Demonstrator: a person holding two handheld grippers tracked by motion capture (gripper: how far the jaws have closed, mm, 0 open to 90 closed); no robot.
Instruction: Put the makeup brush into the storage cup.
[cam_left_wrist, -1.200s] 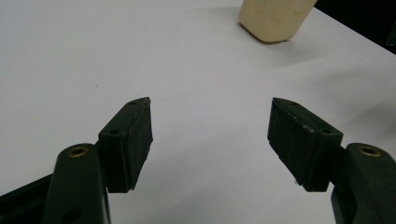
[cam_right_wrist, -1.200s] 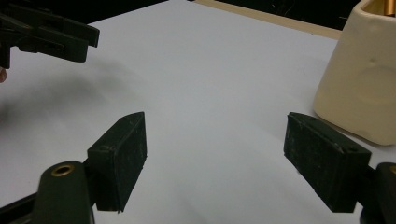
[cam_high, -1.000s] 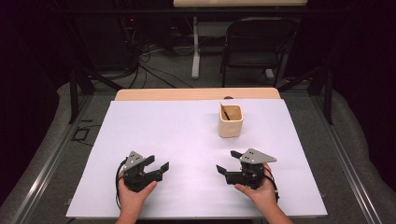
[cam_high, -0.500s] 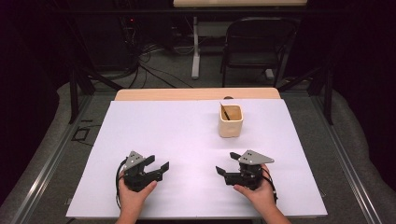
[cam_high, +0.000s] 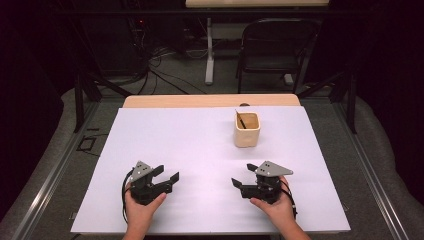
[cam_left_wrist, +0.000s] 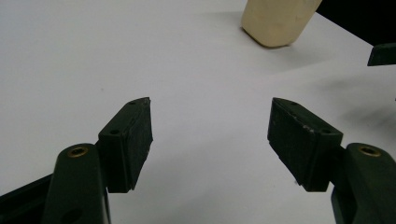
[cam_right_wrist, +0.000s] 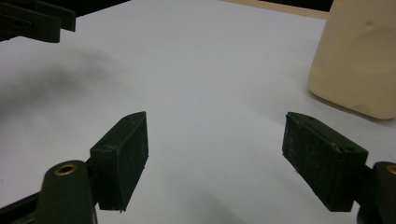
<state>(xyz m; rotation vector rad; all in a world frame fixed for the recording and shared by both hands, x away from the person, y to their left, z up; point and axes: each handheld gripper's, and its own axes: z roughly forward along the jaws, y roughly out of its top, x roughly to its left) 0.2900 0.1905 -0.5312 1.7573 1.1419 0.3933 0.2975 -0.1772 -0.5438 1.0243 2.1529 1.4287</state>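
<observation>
Cream cup (cam_high: 247, 131) far back — left hand-held gripper (cam_high: 168, 176) and right hand-held gripper (cam_high: 241, 179) both released, empty.

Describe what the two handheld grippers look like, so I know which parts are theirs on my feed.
Both are black. The left gripper and right gripper each carry a grey three-cornered plate on top, and a black cable trails from each toward the person's wrist. Each has two blocky black jaws with flat rectangular pads holding small screw holes; brass-coloured rivets sit at the jaw joints. No sleeves are visible on the forearms.
</observation>
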